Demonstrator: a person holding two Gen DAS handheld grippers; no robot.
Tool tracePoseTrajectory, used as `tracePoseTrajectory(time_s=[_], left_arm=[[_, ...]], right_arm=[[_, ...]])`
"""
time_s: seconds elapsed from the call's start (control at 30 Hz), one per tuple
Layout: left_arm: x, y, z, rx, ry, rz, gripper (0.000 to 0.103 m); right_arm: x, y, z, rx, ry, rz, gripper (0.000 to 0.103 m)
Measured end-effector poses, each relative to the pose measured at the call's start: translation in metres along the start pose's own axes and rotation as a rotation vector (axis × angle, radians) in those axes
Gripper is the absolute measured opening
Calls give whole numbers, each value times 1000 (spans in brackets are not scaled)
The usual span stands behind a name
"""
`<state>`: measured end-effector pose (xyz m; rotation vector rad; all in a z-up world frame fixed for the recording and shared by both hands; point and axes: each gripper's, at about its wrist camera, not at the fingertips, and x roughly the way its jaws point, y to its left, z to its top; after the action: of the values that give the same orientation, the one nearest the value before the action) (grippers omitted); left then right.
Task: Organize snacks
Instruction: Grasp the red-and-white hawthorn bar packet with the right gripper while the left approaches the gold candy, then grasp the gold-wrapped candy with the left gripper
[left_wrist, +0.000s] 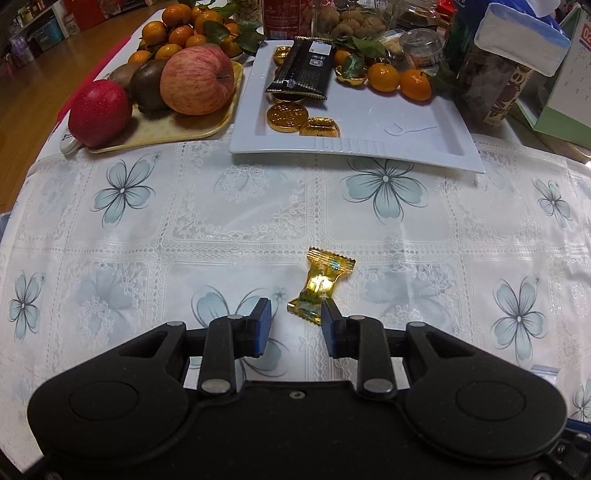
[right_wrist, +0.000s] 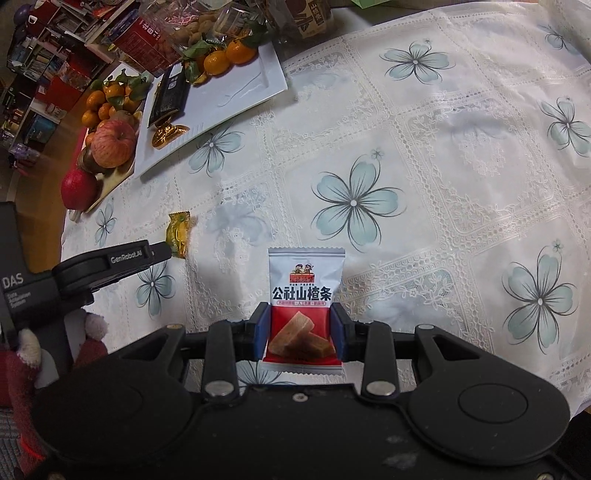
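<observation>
A gold-wrapped candy (left_wrist: 320, 286) lies on the flowered tablecloth just ahead of my left gripper (left_wrist: 295, 314), which is open, its right finger close to the wrapper's near end. The candy also shows in the right wrist view (right_wrist: 178, 233), with the left gripper (right_wrist: 162, 253) beside it. My right gripper (right_wrist: 300, 325) is shut on a white and red hawthorn snack packet (right_wrist: 306, 295), held above the cloth. A white rectangular tray (left_wrist: 369, 125) at the back holds gold chocolate coins (left_wrist: 287, 116), a black snack bar (left_wrist: 304, 68) and tangerines (left_wrist: 400, 79).
A yellow tray (left_wrist: 173, 129) with apples (left_wrist: 197, 79), kiwis and tangerines stands at the back left. Jars, a red can, boxes and a tissue pack (left_wrist: 524, 37) crowd the table's far edge. The white tray also shows in the right wrist view (right_wrist: 243, 88).
</observation>
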<state>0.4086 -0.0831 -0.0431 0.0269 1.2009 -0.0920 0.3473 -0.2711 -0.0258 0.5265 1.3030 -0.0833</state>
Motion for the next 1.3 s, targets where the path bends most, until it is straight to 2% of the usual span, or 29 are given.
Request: tracePoseTrajectory(time_s=[0.1, 0.17, 0.33, 0.9, 1.07, 1.3], left_arm=[[8, -3, 3, -8, 6, -6, 38], [11, -4, 5, -12, 5, -11, 43], [18, -5, 7, -12, 14, -29, 46], [24, -10, 9, -11, 39, -12, 45], [24, -11, 9, -5, 48, -15, 34], [19, -12, 8, -18, 81, -30, 33]], right_arm=[[0, 0, -1, -7, 12, 13, 36], [1, 0, -3, -10, 22, 16, 36], [5, 2, -6, -14, 31, 13, 36], [8, 1, -4, -5, 39, 10, 36], [7, 0, -3, -1, 37, 9, 36], [9, 0, -3, 2, 45, 4, 36]])
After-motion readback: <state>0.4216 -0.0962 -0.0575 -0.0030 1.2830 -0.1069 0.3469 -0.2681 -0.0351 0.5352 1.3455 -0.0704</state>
